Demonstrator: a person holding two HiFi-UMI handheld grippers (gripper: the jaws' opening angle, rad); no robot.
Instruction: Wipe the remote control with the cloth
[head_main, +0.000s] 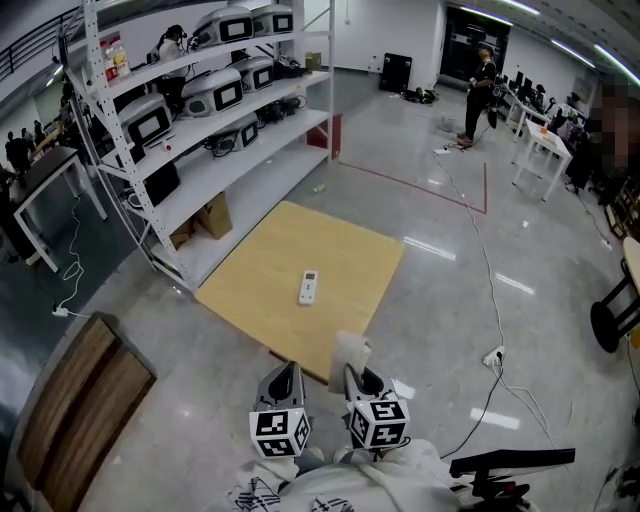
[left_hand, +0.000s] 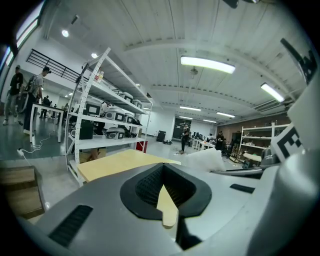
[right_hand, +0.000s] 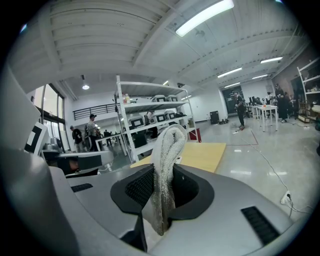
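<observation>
Head view is showing the small white rectangular remote control (head_main: 309, 287) lying on the pale yellow square floor board (head_main: 250, 290), well apart from the right gripper (head_main: 362, 383), whose jaws are clamping a folded off-white terry cloth (right_hand: 169, 145). The left gripper (left_hand: 168, 202) is sitting fully closed, gripping nothing.

Grey moulded plastic left gripper (head_main: 287, 374), matching right gripper (head_main: 360, 378), black ribbed jaw recesses, black square markers on white cubes (head_main: 279, 432), white black-scribbled garment (head_main: 345, 492).
</observation>
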